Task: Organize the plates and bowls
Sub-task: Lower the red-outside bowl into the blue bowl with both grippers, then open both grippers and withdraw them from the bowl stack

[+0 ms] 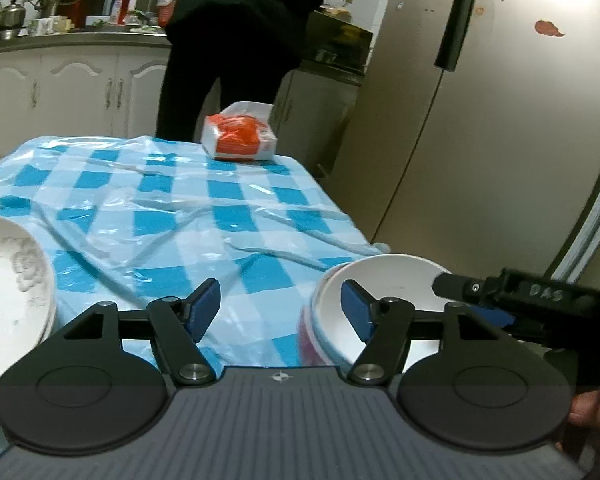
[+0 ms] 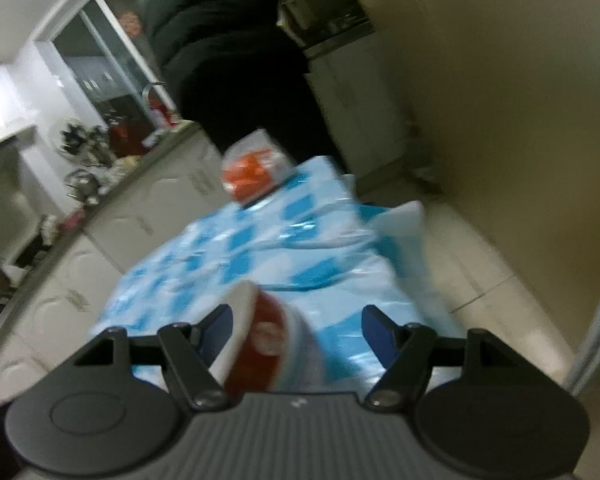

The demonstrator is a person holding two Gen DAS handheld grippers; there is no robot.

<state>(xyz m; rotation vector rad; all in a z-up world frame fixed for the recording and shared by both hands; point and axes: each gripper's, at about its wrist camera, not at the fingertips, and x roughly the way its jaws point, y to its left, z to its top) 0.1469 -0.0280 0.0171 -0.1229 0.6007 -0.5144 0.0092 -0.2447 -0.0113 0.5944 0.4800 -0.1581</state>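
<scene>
White bowl (image 1: 384, 300) sits between my open right gripper's (image 2: 296, 332) pads; my left gripper (image 1: 280, 308) spread, empty.

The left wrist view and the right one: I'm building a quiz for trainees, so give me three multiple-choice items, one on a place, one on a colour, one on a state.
1. Where does the orange and white packet lie?
A. at the table's far end
B. inside the bowl
C. on the floor

2. What colours is the table cover?
A. red and black
B. blue and white
C. plain green

3. How does the left gripper stand?
A. shut on the plate
B. shut on the packet
C. open, holding nothing

Answers: 1 A, it sits by the far edge. 2 B, blue and white checks show. 3 C, its pads stand apart over bare cover, beside the bowl.
</scene>
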